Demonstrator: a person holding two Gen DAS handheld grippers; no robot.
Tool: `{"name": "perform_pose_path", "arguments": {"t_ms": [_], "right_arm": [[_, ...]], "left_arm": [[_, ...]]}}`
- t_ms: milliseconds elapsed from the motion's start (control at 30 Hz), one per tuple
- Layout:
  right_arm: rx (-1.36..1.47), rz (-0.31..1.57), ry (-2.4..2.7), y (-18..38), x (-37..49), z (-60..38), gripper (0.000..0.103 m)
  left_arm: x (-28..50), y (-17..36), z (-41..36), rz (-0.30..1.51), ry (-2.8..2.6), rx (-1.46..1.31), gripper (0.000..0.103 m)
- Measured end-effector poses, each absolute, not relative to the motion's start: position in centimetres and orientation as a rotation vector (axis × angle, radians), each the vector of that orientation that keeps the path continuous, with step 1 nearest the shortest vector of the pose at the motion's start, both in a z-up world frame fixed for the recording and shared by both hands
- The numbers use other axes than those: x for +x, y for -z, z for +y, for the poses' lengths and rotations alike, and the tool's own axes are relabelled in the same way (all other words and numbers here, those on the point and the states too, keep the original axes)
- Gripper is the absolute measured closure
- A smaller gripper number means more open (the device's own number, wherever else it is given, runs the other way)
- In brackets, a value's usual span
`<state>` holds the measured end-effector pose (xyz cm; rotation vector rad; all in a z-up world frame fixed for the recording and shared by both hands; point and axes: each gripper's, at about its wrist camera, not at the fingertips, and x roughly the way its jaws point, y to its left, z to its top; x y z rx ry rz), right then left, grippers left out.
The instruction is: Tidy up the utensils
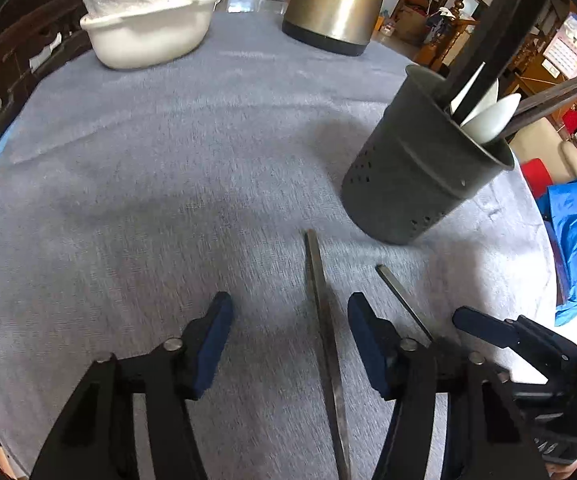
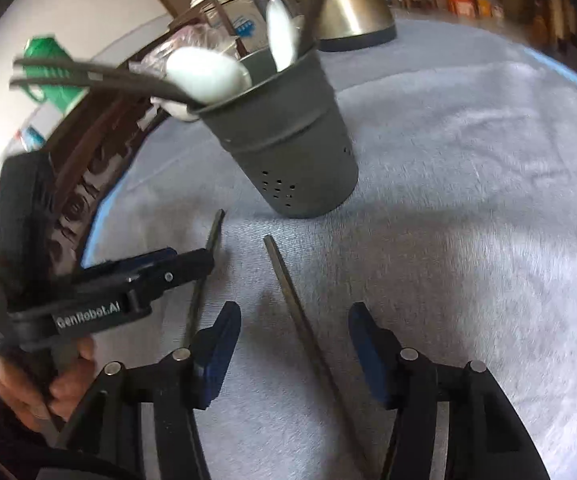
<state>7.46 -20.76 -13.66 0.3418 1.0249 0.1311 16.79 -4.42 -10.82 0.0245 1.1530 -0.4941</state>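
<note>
Left gripper [image 1: 290, 344]: nearest in the left wrist view, jaws apart over the cloth, blue pads on the fingers; nothing pressed between them.
First chopstick [image 1: 324, 344]: a dark stick lying flat on the cloth, running up between the left gripper's open jaws, closer to its right pad, not clamped.
Right gripper [image 2: 294, 344]: jaws apart, low over the cloth; its body also shows at the right edge of the left wrist view.
Second chopstick [image 2: 300, 312]: lies flat between the right gripper's open jaws, touched by neither pad; it sits just beside the first one, the two angled slightly apart.
Hand [image 2: 36, 392]: at the lower left of the right wrist view, wrapped round the left gripper's handle.
Surface: a grey-blue towel-like cloth [image 1: 168, 184] spread over a round table, a light blue rim [image 2: 568, 76] showing at its edge.
Utensil holder [image 1: 420, 168]: a dark grey perforated cup standing upright on the cloth just beyond the chopstick tips, holding white spoons [image 1: 492, 116] and dark chopsticks.
Farther on the table: a white basin [image 1: 148, 36] with a crumpled clear plastic bag in it, and a metal kettle [image 1: 336, 4] with a black base.
Room: dark carved wooden chairs at the table edge, wooden furniture and cluttered shelves behind, a blue tarp [image 1: 576, 232] and a wall calendar [image 1: 568, 48] to the right.
</note>
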Motion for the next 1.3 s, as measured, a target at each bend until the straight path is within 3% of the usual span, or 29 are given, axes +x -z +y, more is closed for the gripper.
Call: {"name": "perform_pose_path", "arguments": {"t_ms": [33, 67, 133, 300, 400, 600, 800, 1100, 1133, 1233, 1300], "right_arm": [[0.304, 1.037, -0.128, 13.7, 7.6, -20.2, 0.053], [0.248, 1.040, -0.119, 13.8, 8.0, -19.6, 0.066], [0.183, 1.057, -0.113, 13.7, 8.5, -18.9, 0.068], [0.011, 1.080, -0.106, 13.7, 8.5, -16.9, 0.093], [-0.001, 1.090, -0.088, 13.6, 7.7, -17.1, 0.096], [0.209, 1.047, -0.005, 13.5, 4.9, -22.3, 0.097], [0.495, 0.953, 0.065, 12.9, 4.6, -28.4, 0.097], [0.716, 0.920, 0.044, 14.3, 5.7, -30.8, 0.093], [0.728, 0.923, 0.052, 14.5, 5.5, -30.9, 0.092], [0.754, 0.893, 0.030, 14.1, 4.8, -31.7, 0.085], [0.745, 0.879, 0.029, 13.5, 4.2, -32.0, 0.064]], "left_arm": [[17.0, 10.9, -4.7, 1.154, 0.492, 0.031, 0.046], [17.3, 10.9, -4.8, 1.154, 0.489, 0.039, 0.048], [17.5, 11.0, -5.2, 1.157, 0.487, 0.059, 0.048], [18.0, 11.2, -6.4, 1.161, 0.491, 0.118, 0.048], [18.0, 11.2, -7.4, 1.145, 0.480, 0.182, 0.059], [17.6, 11.5, -9.1, 1.089, 0.481, 0.224, 0.090], [18.5, 11.7, -7.9, 1.089, 0.472, 0.136, 0.098], [18.3, 11.7, -5.3, 1.108, 0.507, 0.039, 0.097], [18.3, 11.8, -4.9, 1.112, 0.511, 0.032, 0.094], [17.9, 11.5, -3.5, 1.105, 0.510, 0.013, 0.068], [17.5, 11.2, -2.6, 1.083, 0.508, 0.014, 0.062]]}}
